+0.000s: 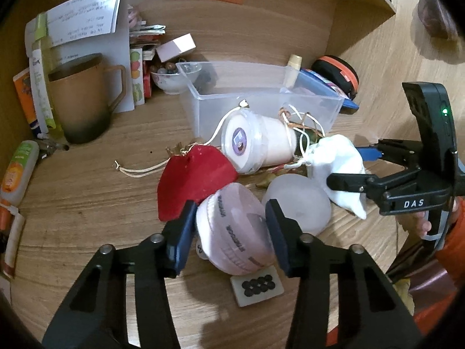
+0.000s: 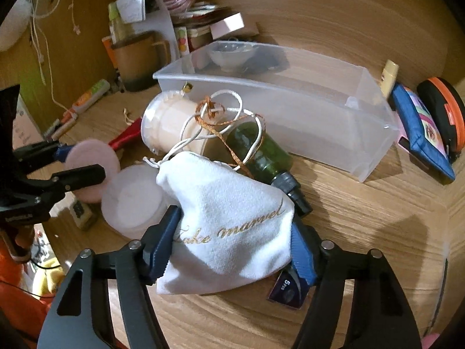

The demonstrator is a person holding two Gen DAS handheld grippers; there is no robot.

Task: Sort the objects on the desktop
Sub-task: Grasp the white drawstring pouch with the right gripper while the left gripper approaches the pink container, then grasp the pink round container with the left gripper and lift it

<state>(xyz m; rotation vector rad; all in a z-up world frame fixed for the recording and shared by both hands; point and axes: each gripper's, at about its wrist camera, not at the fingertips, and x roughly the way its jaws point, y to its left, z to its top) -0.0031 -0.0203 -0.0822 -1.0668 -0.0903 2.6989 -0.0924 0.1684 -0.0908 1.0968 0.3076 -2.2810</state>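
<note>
My left gripper [image 1: 229, 229] is shut on a pink round jar [image 1: 235, 232], held just above the desk; the jar also shows in the right wrist view [image 2: 93, 160]. My right gripper [image 2: 232, 241] is shut on a white drawstring pouch [image 2: 229, 232], which also shows in the left wrist view [image 1: 334, 157]. A clear plastic bin [image 1: 261, 99] stands behind the pile. Between them lie a red pouch [image 1: 194, 177], a cream cup with a clear lid [image 1: 255, 142], a frosted round jar [image 1: 299, 200], and a green bottle [image 2: 261, 151] tangled in cords.
A brown mug [image 1: 87, 99], papers, tubes and a small bowl [image 1: 174, 78] crowd the back left corner. A blue pouch [image 2: 421, 128] and an orange-black case [image 2: 444, 110] lie right of the bin. A small dotted card [image 1: 257, 286] lies under the pink jar.
</note>
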